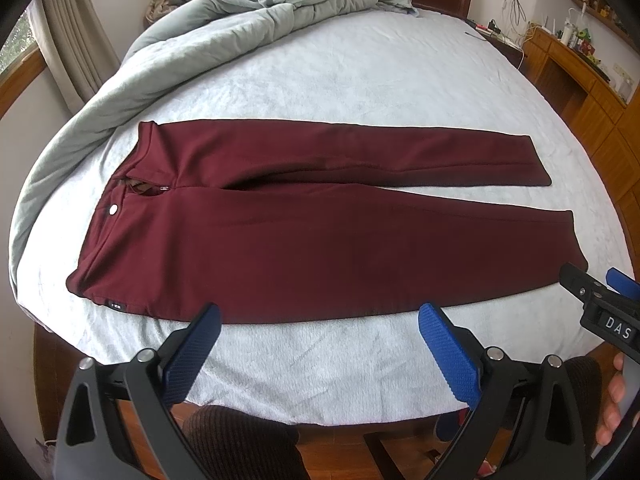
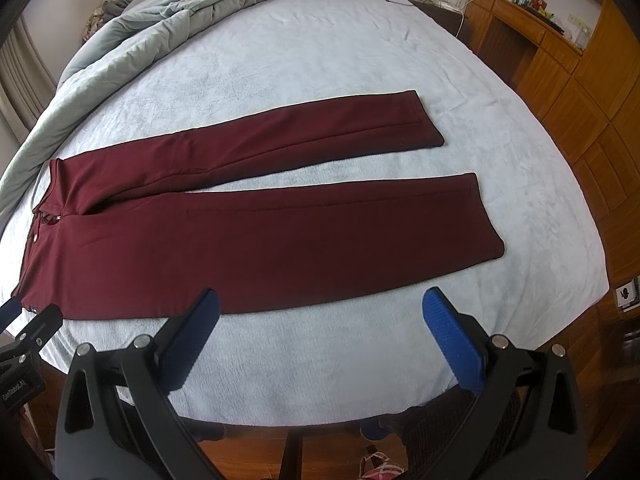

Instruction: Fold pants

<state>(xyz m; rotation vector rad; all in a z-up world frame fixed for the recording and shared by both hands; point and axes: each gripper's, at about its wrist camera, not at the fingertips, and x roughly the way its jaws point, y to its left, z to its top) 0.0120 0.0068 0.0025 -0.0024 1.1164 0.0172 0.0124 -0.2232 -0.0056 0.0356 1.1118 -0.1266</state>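
You are holding both grippers just off the near edge of the pale blue plush-covered bed (image 1: 340,80), each with its jaws standing wide apart and gripping nothing: the left gripper (image 1: 320,344) is facing the waist half and the right gripper (image 2: 322,332) the leg half of the dark maroon, thick-knit pants (image 2: 260,240). The pants are lying flat and face up across the bed, waistband to your left, hems to your right, the two legs splaying into a narrow V, a layout that is likely leaving the long near edge free for a lengthwise fold. The ribbed blue finger pads (image 1: 448,352) are probably there to grip soft cloth. A crumpled grey-green quilt (image 1: 224,20) is lying bunched along the far left side, well apart from the pants.
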